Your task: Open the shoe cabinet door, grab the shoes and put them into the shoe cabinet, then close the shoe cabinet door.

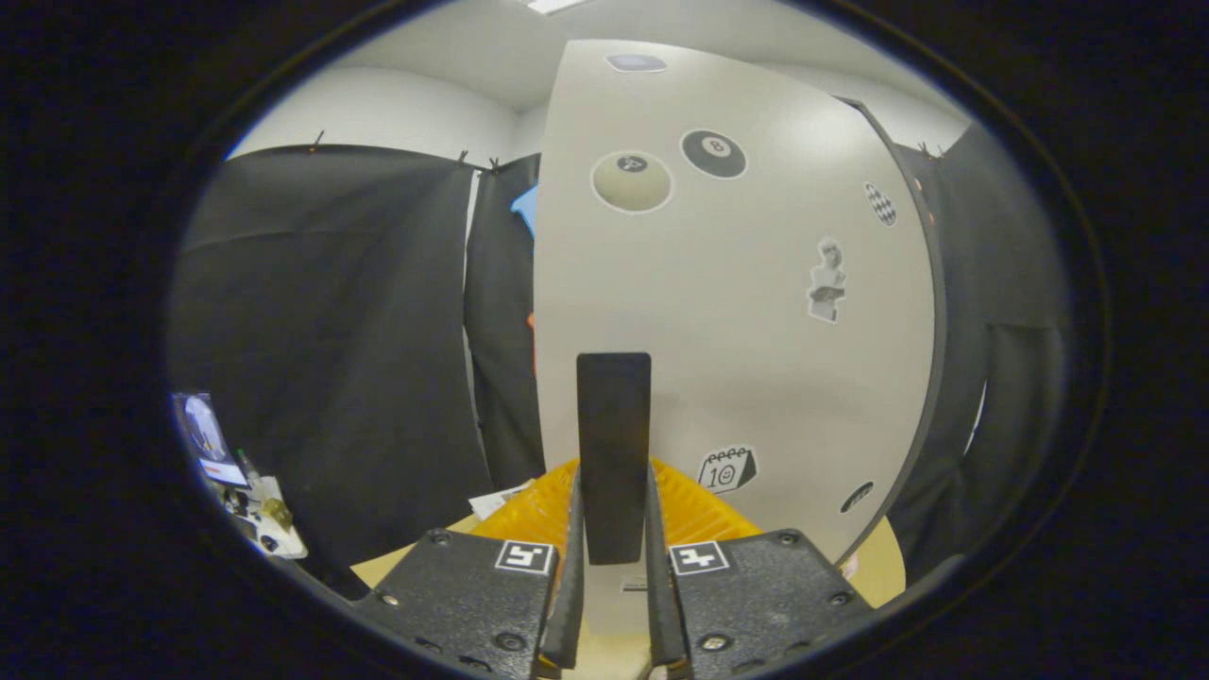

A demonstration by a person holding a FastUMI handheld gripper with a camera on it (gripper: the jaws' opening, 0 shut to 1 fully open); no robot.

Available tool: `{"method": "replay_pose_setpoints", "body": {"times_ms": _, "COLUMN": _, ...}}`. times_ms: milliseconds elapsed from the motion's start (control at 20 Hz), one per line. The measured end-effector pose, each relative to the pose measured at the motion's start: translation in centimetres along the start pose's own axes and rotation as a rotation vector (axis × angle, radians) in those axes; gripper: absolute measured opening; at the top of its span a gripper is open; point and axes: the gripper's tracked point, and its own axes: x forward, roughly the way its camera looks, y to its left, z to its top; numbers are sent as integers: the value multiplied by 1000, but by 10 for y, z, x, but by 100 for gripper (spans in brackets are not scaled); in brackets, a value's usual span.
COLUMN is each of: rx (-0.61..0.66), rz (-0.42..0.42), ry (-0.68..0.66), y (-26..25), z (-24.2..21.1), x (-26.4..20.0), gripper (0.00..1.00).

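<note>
The shoe cabinet door [756, 312] is a pale grey panel with several stickers, standing straight ahead of me and very close. A long black handle [614, 444] runs upright on the door. My gripper [614, 491] is shut on this handle, one finger pressing each side of its lower half. The door's left edge stands away from the dark cloth behind it.
Black cloth walls [331, 359] hang to the left of and behind the door. A pale wooden surface [883, 567] lies below the door. A small cluttered stand [246, 491] with a screen sits low to the left.
</note>
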Motion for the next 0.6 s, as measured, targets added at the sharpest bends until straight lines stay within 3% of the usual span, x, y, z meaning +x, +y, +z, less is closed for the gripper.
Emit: {"method": "replay_pose_setpoints", "body": {"times_ms": 600, "rx": -11, "rz": 8, "ry": -28, "y": -20, "z": -4, "x": -46, "gripper": 28}}
